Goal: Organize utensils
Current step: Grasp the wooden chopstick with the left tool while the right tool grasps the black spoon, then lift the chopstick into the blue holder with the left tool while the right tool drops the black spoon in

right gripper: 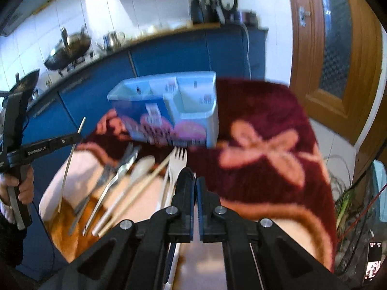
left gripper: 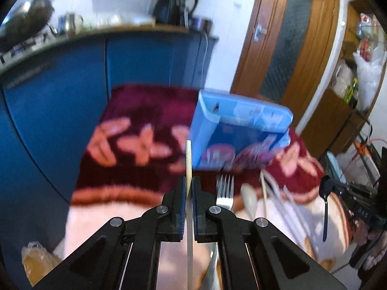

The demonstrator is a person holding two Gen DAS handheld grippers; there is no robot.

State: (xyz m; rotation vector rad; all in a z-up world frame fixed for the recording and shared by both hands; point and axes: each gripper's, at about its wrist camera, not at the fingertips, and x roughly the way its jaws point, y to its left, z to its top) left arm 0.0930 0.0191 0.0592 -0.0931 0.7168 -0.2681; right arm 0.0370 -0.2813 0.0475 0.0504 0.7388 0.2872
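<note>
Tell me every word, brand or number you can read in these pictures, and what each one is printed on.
"GenRobot.AI": on the side of the left gripper, in white letters, in the right wrist view.
"DAS": on the body of the right gripper, in the left wrist view; the letters are blurred, so this reading is unsure.
Phone screen: small text, too small to read.
Blue utensil holder: no lettering that I can read.

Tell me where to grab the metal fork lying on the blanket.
Take the metal fork at its neck just behind the tines, coming down from above with the fingers across its narrow width. It lies flat on the blanket, tines pointing toward the blue caddy, so the thin neck is the exposed part.
</note>
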